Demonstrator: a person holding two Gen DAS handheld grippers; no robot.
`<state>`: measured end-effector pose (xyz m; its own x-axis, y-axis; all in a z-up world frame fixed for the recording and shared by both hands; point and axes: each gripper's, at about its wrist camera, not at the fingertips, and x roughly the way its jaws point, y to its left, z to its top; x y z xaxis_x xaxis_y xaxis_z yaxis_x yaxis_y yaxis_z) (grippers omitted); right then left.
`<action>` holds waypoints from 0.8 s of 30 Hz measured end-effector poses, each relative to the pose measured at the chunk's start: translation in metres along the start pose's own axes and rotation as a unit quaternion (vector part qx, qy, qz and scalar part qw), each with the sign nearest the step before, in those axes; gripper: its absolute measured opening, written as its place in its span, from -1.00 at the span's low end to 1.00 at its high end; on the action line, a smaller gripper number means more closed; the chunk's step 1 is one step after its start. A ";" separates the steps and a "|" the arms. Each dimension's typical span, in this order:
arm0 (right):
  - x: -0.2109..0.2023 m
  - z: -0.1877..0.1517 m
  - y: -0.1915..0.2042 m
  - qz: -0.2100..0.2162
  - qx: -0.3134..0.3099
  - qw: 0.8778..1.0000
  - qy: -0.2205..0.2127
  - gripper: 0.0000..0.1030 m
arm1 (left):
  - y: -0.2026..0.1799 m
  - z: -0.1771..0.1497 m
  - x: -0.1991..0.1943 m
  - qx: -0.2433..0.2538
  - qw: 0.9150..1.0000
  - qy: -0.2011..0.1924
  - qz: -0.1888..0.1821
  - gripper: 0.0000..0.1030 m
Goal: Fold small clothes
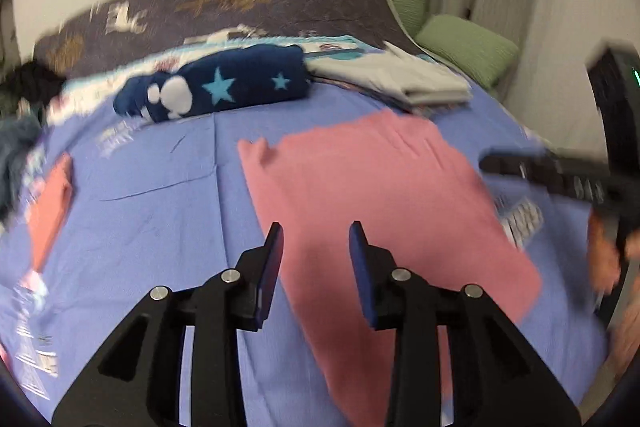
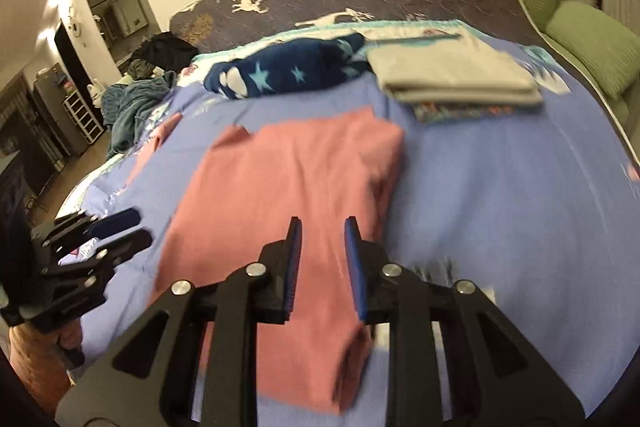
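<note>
A: Where is the pink folded cotton garment?

B: Flat on the lilac bedsheet, mid-bed. From it, the navy fleece roll with pale stars lies at twelve o'clock, and the grey folded cloth stack at two o'clock.

A: And the tongs?

B: The left gripper hangs above the garment's near half, blue pads parted, nothing between them. The right gripper likewise hovers over it, jaws slightly apart and empty.

A: Anything else pink?

B: A smaller salmon cloth piece lies at nine o'clock, well apart.
</note>
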<state>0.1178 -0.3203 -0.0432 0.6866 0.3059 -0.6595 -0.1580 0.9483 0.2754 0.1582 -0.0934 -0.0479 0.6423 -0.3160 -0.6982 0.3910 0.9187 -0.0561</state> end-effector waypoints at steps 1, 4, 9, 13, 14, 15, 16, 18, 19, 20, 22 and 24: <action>0.008 0.007 -0.005 0.017 0.006 1.000 0.006 -0.54 | 0.009 0.007 0.015 -0.019 1.000 0.011 -0.006 -0.31; 0.043 0.016 -0.017 0.028 0.019 0.999 0.040 -0.54 | 0.029 0.005 0.064 -0.040 0.996 0.068 0.034 0.21; 0.069 -0.001 -0.044 -0.013 0.031 0.998 0.051 -0.54 | 0.052 -0.007 0.066 -0.093 0.994 0.050 -0.025 0.34; 0.036 0.008 -0.058 0.013 0.062 0.998 0.020 0.26 | 0.050 -0.011 0.052 -0.098 0.989 0.049 -0.104 0.34; 0.031 0.010 -0.062 0.022 0.066 0.997 0.019 0.26 | 0.047 -0.011 0.052 -0.091 0.987 0.052 -0.121 0.34; 0.027 0.011 -0.066 0.030 0.070 0.997 0.021 0.28 | 0.040 -0.016 0.049 -0.083 0.986 0.057 -0.131 0.34; 0.026 0.010 -0.073 0.041 0.076 0.996 0.032 0.30 | 0.034 -0.018 0.053 -0.072 0.986 0.069 -0.135 0.34; 0.037 0.004 -0.081 0.063 0.082 0.992 0.072 0.32 | 0.026 -0.021 0.062 -0.056 0.988 0.073 -0.123 0.39; 0.042 0.000 -0.083 0.070 0.084 0.990 0.088 0.32 | 0.025 -0.021 0.063 -0.055 0.988 0.070 -0.124 0.48; 0.051 -0.005 -0.082 0.076 0.083 0.988 0.105 0.35 | 0.024 -0.021 0.064 -0.057 0.988 0.070 -0.128 0.52; 0.058 -0.008 -0.073 0.077 0.055 0.990 0.101 0.39 | 0.022 -0.018 0.068 -0.057 0.987 0.071 -0.133 0.66; 0.063 -0.005 -0.065 0.098 0.039 0.989 0.104 0.39 | 0.018 -0.016 0.071 -0.049 0.987 0.074 -0.132 0.73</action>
<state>0.1677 -0.3621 -0.1060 0.4860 0.5016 -0.7157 -0.2126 0.8622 0.4598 0.2005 -0.0960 -0.1101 0.4205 -0.5160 -0.7463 0.4619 0.8297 -0.3134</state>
